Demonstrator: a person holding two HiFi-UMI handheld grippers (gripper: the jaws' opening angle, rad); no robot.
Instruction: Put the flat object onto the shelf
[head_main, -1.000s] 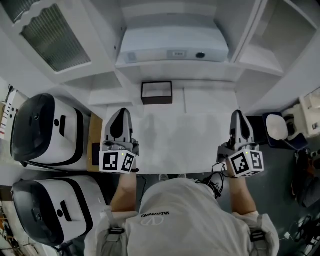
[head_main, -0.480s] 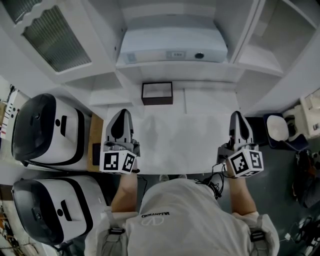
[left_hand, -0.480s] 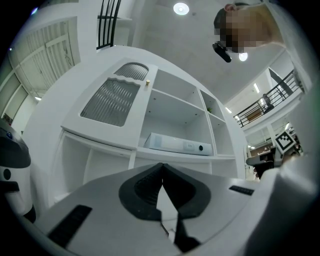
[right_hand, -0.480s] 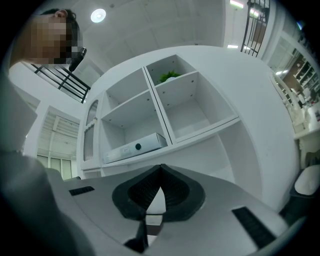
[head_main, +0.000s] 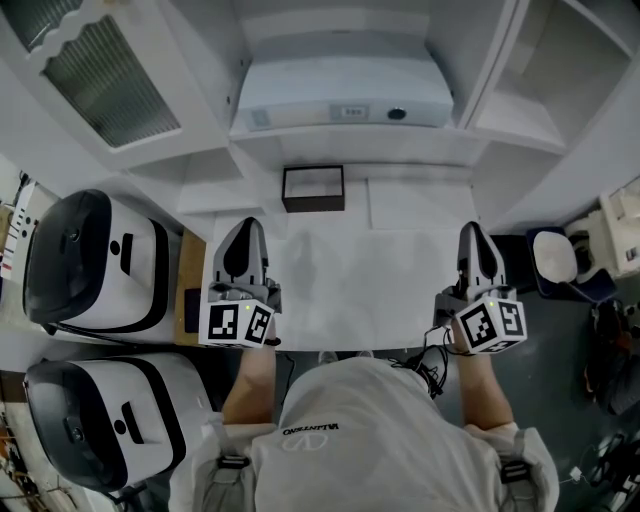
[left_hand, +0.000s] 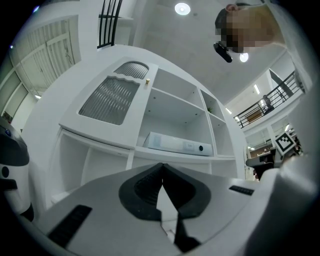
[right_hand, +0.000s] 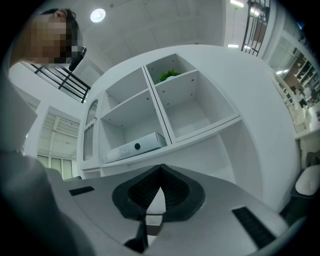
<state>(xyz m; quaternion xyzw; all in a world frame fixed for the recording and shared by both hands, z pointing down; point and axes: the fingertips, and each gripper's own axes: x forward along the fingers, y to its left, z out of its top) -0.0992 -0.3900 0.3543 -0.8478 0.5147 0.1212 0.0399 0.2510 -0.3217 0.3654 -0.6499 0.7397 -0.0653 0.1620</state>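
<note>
A flat rectangular object with a dark frame and pale middle (head_main: 313, 187) lies at the back of the white table (head_main: 370, 270), just below the shelf unit. A flat white box (head_main: 340, 100) lies on the shelf (head_main: 350, 140) above it; the box also shows in the left gripper view (left_hand: 175, 144) and the right gripper view (right_hand: 135, 146). My left gripper (head_main: 243, 226) (left_hand: 162, 167) rests at the table's near left, shut and empty. My right gripper (head_main: 474, 231) (right_hand: 160, 170) rests at the near right, also shut and empty. Both point toward the shelves, well short of the framed object.
Two white-and-black rounded appliances (head_main: 95, 260) (head_main: 100, 420) stand to the left of the table. A louvred cabinet door (head_main: 105, 75) is at the upper left. Open shelf compartments (head_main: 545, 70) are at the upper right. A dark seat with a white pad (head_main: 555, 255) is to the right.
</note>
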